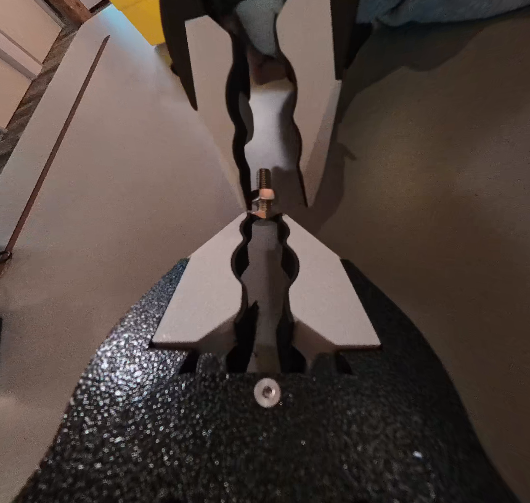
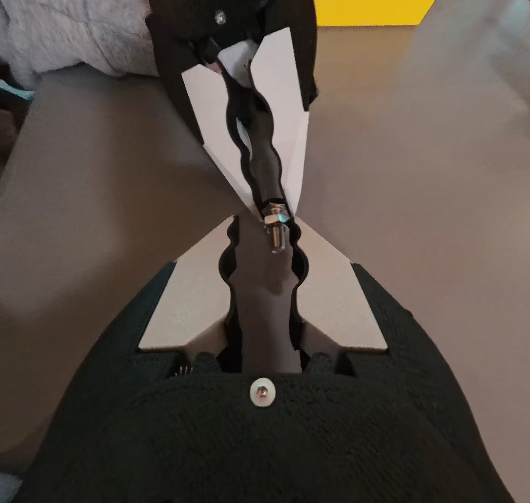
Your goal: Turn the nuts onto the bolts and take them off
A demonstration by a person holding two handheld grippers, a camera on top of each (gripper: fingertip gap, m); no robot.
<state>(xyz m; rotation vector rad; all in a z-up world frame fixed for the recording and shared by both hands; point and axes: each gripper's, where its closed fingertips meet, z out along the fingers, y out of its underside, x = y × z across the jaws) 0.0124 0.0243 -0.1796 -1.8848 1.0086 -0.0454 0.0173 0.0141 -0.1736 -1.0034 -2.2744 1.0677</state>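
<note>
Two tongs meet tip to tip over the grey tabletop [image 1: 120, 173]. My left tongs [image 1: 264, 216] are closed almost fully on the hex head of one silver bolt [image 1: 263, 182], whose threaded shank points at my right tongs [image 2: 263, 225]. Those stand a little apart around the shank; whether they touch it I cannot tell. One bright hex nut [image 1: 265, 195] sits low on the thread, near the head
</note>
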